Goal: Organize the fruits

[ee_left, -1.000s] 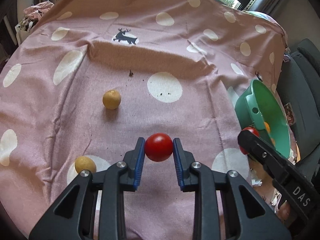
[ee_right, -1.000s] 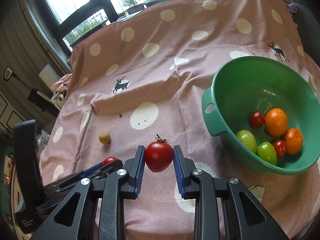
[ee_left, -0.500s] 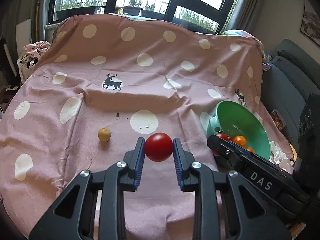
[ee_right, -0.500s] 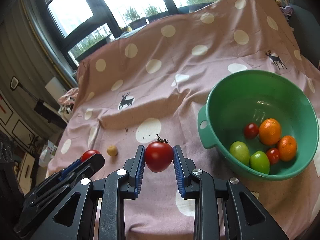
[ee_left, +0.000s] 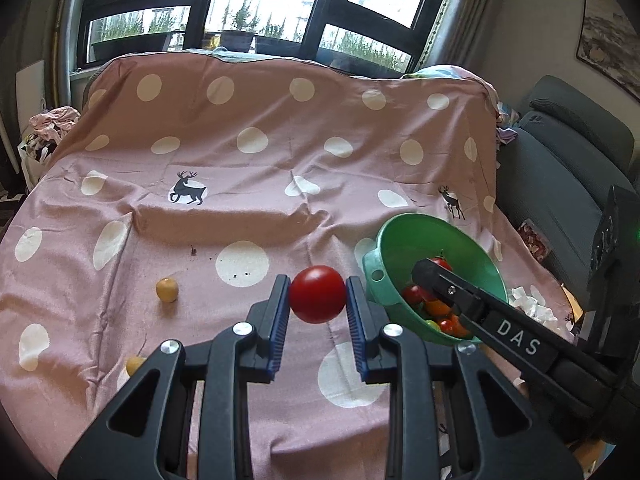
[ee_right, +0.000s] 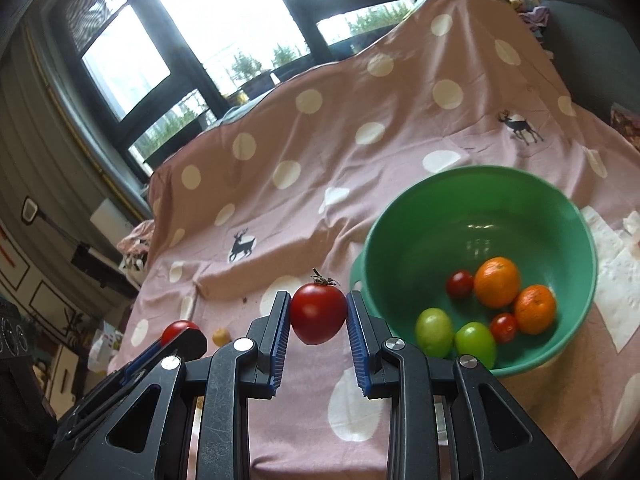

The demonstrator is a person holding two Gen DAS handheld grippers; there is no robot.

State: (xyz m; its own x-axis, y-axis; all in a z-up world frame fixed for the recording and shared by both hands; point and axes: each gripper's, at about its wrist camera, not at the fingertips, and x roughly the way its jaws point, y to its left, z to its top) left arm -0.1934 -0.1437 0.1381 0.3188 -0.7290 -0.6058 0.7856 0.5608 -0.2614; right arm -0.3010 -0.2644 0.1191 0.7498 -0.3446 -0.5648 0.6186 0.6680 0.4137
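My left gripper [ee_left: 317,286] is shut on a round red tomato [ee_left: 317,296], held above the pink dotted cloth [ee_left: 260,184]. My right gripper [ee_right: 318,308] is shut on a red tomato with a stem [ee_right: 318,316], just left of the green bowl [ee_right: 480,172]. In the left wrist view the right gripper [ee_left: 434,274] reaches over the green bowl [ee_left: 400,240]. The bowl holds two oranges [ee_right: 496,282], two green fruits [ee_right: 434,332] and two small red tomatoes [ee_right: 460,284]. Two yellow fruits [ee_left: 167,289] [ee_left: 135,364] lie on the cloth at the left.
A grey sofa [ee_left: 568,184] stands to the right of the covered table. White tissues [ee_right: 616,264] lie beside the bowl. A heap of clothes [ee_left: 52,120] sits at the far left, and windows [ee_left: 260,8] run behind.
Both grippers have risen with their tomatoes and tipped upward, so the windows now show. The right gripper has moved nearer the bowl and now reaches over it in the left view.
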